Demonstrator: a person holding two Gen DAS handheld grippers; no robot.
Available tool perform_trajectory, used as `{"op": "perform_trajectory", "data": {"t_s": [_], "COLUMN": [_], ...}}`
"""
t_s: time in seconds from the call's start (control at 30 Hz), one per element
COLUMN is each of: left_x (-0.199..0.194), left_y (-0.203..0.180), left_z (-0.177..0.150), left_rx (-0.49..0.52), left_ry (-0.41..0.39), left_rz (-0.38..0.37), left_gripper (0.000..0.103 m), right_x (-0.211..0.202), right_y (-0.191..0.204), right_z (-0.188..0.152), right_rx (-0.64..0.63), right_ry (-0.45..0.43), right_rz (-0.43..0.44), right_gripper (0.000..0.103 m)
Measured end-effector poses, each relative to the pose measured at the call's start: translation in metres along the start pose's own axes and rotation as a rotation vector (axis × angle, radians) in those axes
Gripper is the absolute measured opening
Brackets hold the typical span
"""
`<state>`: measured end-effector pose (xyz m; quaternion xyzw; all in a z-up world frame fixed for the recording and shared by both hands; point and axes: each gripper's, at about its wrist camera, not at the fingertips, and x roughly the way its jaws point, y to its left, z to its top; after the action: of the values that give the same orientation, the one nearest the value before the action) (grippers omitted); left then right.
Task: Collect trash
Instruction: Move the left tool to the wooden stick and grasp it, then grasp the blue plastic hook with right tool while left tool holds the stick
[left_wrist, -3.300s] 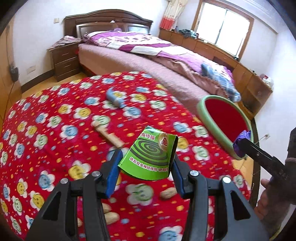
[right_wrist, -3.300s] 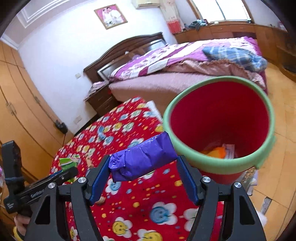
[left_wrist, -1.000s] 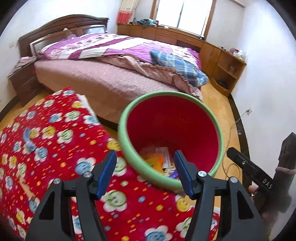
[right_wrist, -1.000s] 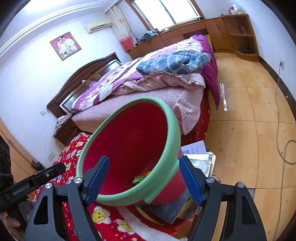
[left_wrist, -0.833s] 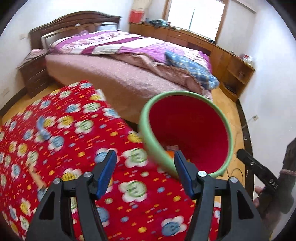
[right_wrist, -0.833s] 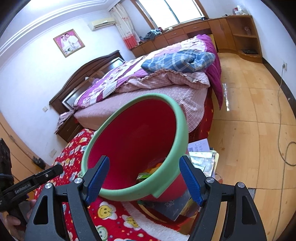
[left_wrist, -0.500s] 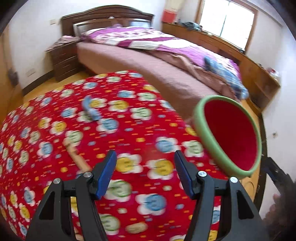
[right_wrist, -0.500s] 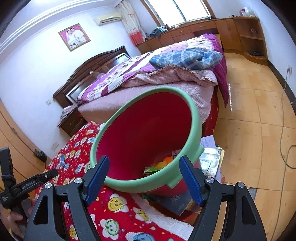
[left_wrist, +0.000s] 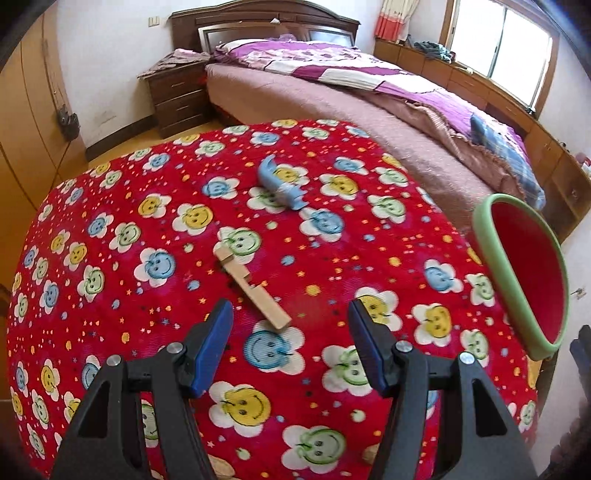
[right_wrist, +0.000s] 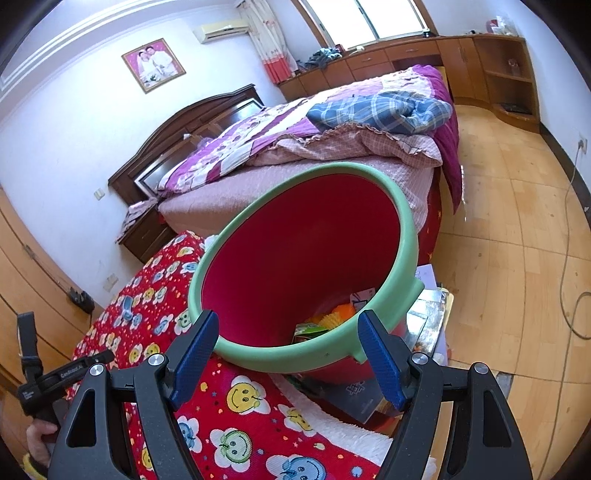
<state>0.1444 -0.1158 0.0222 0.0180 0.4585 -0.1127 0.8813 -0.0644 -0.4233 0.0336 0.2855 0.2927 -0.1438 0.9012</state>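
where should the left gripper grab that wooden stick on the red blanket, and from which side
Take the wooden stick near its middle, coming down from above. It lies flat on the red blanket and runs diagonally, so the left gripper, open and empty, would probably need to roll until its fingers straddle the narrow width. The notched part partway along looks like a less even hold.

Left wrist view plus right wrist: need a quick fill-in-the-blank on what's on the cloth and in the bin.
1. The wooden stick lies on the ____ flower-print cloth.
2. The bin has a red inside and a ____ rim.
3. Both the left tongs and the right tongs hold ____.
4. The blue wrapper lies ____ from the left tongs than the stick.

Missing words: red; green; nothing; farther
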Motion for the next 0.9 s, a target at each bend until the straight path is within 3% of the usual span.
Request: {"op": "perform_trajectory", "data": {"t_s": [0.2, 0.37, 0.63, 0.9], "left_x": [0.014, 0.021, 0.022, 0.013], "left_y": [0.008, 0.020, 0.040, 0.062], "left_z": [0.000, -0.001, 0.001, 0.002], "left_rx": [-0.029, -0.083, -0.135, -0.161], "left_ry": [0.027, 0.037, 0.030, 0.013], "left_rz": [-0.001, -0.001, -0.024, -0.077], "left_gripper": [0.061, 0.051, 0.011, 0.010], "right_x": [0.002, 0.006, 0.011, 0.016], "right_y": [0.000, 0.002, 0.016, 0.054], "right_z": [-0.001, -0.002, -0.002, 0.002], "right_rx": [0.000, 0.000, -0.031, -0.115], "right_ry": [0.005, 0.014, 0.027, 0.035], "right_rz": [-0.004, -0.007, -0.005, 0.021], "right_gripper": [0.078, 0.078, 0.078, 0.078]}}
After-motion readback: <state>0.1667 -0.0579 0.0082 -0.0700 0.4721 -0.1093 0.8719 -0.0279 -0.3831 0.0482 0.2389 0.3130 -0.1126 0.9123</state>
